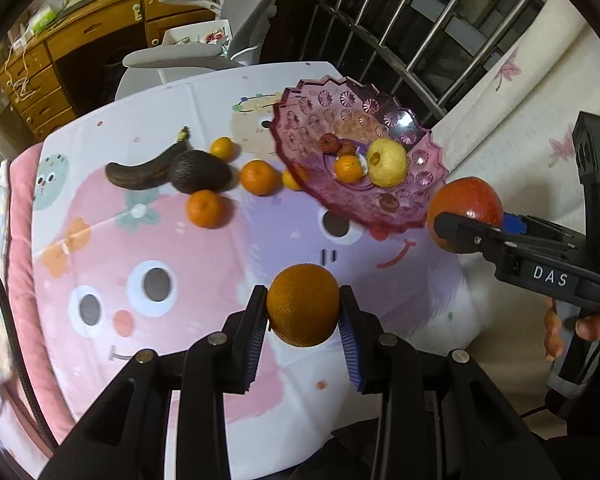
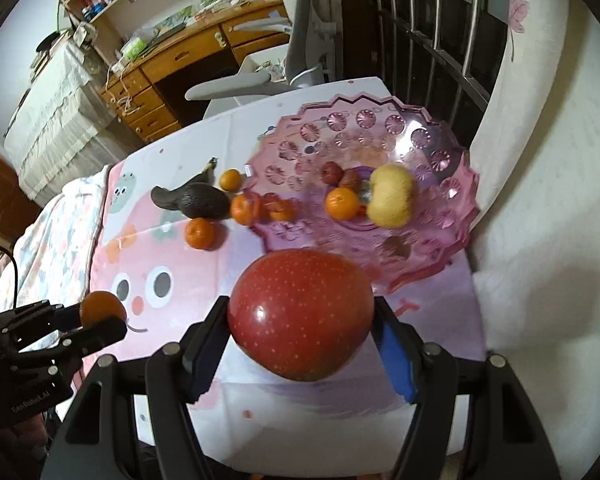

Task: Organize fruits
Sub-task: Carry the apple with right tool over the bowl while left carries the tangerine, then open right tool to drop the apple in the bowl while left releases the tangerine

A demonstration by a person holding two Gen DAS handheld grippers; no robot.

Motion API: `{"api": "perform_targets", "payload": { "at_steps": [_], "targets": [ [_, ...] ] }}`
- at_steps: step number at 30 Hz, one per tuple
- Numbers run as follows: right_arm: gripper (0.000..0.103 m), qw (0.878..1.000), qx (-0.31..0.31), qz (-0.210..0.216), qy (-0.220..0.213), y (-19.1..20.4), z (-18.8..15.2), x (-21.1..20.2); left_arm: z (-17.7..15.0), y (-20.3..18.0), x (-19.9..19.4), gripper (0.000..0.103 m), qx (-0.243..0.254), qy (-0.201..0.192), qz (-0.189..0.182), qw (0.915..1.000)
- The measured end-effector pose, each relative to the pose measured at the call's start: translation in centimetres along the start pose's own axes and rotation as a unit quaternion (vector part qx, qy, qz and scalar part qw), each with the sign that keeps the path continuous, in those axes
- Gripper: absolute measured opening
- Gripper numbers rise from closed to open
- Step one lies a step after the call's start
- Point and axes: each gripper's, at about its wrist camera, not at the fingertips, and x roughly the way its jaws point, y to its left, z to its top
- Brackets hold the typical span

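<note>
Left wrist view: the left claw (image 1: 303, 312) is closed on an orange (image 1: 303, 305), its pads pressing the fruit's two sides at the widest part, and the orange hangs clear of the cloth (image 1: 100, 240). Ahead and to the right of this claw stands the pink bowl (image 1: 300, 128), with a yellow fruit (image 1: 388, 162), a small orange and some small red fruits in it. Ahead to the left lie a dark banana (image 1: 140, 172), an avocado (image 1: 200, 171) and several loose oranges. Far right, the right claw (image 1: 466, 220) comes in from the side with an apple (image 1: 466, 204).

The orange looks light, firm and rough-skinned, so it should not slip; a grip across its middle suits it.

Right wrist view: the right claw (image 2: 300, 316) stands about half open around the apple (image 2: 300, 312), both pads against its flanks. The bowl (image 2: 460, 216) lies just ahead, its near rim close behind the apple. At the lower left the left claw (image 2: 100, 318) shows with its orange (image 2: 102, 308).

The apple is probably heavier, hard and glossy, so likelier to slide or bruise if dropped; hold it at the widest girth. The bowl seems to be thin, brittle plastic.

The apple hides the bowl's near rim and the right claw's fingertips. Fruit behind the bowl wall is blurred, and the small red fruits are too small to name.
</note>
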Motion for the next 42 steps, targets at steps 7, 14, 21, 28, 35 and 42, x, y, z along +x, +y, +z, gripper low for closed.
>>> {"api": "perform_targets", "payload": {
  "at_steps": [7, 14, 21, 28, 35, 42],
  "targets": [
    [0.069, 0.999, -0.035, 0.007, 0.018, -4.7, 3.7, 1.0, 2.5, -3.5, 3.0, 0.033, -0.037, -0.002, 0.013, 0.9992],
    [0.069, 0.998, -0.054, 0.013, 0.016, -8.2, 7.9, 2.1, 5.9, -6.2, 6.3, 0.033, -0.058, -0.001, 0.026, 0.9980],
    [0.069, 0.998, -0.063, 0.016, 0.011, -10.2, 11.8, 4.8, 9.2, -7.2, 10.0, 0.033, -0.072, -0.001, 0.032, 0.9969],
    [0.069, 0.997, -0.064, 0.034, 0.020, -11.2, 14.4, 9.1, 10.7, -7.7, 14.0, 0.033, -0.075, 0.007, 0.035, 0.9965],
    [0.069, 0.996, -0.062, 0.041, 0.051, -11.9, 15.4, 12.6, 11.2, -8.5, 16.6, 0.033, -0.068, 0.023, 0.044, 0.9964],
    [0.070, 0.995, -0.056, 0.040, 0.070, -12.3, 15.5, 14.0, 11.2, -8.6, 16.6, 0.040, -0.078, 0.020, 0.038, 0.9960]
  ]
}}
